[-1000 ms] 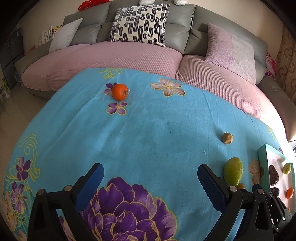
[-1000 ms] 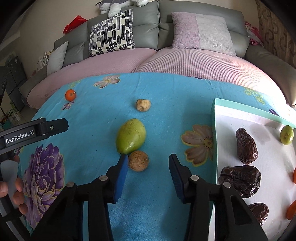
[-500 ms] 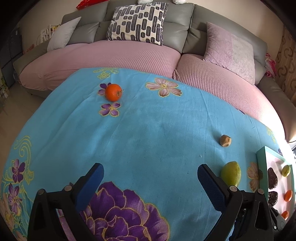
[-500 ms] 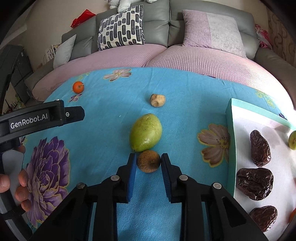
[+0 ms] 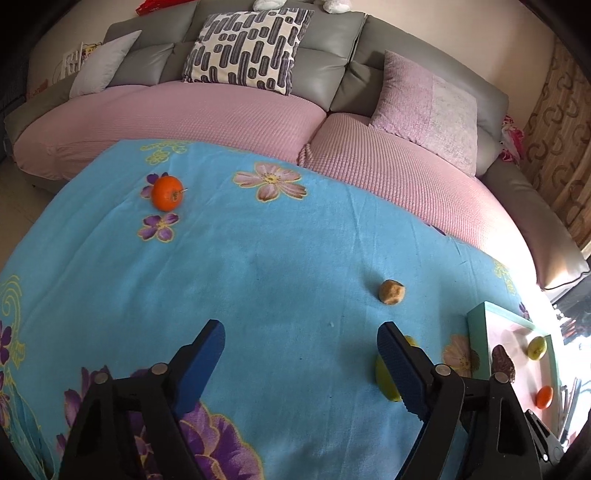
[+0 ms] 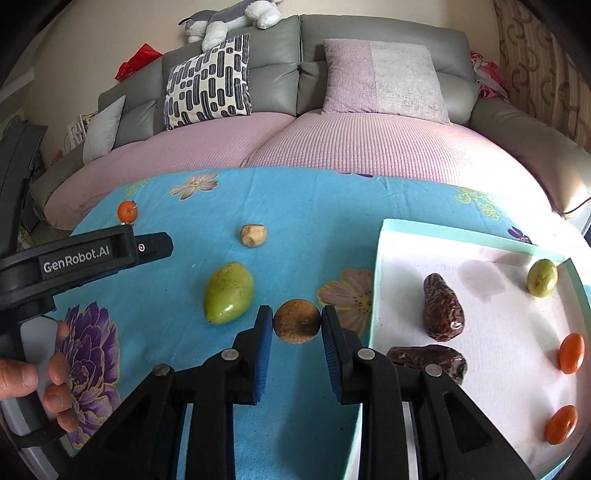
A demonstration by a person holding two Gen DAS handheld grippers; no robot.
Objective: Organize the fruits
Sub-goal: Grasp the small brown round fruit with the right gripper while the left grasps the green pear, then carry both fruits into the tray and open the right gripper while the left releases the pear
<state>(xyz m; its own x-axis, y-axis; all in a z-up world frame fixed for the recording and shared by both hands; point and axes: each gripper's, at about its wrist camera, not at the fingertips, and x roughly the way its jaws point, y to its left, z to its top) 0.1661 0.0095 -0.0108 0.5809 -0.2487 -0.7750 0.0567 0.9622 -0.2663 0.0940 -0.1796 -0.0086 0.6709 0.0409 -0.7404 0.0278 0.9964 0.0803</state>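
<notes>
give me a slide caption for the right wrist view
Right gripper shut on a brown fruit beside the mango, tray of dates at right.

Glossy smooth green fruit (image 6: 229,293) on matt fuzzy tablecloth (image 6: 314,206) (dates (image 6: 441,308) wrinkled, shiny).

Round brown fruit (image 6: 296,321), clamped, seemingly lifted

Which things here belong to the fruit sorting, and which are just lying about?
Job:
brown fruit in right gripper
mango
orange
tan fruit
tray with dates, green fruit, small oranges
left gripper, open

Lying about:
cloth
sofa
cushions
plush toy
</notes>
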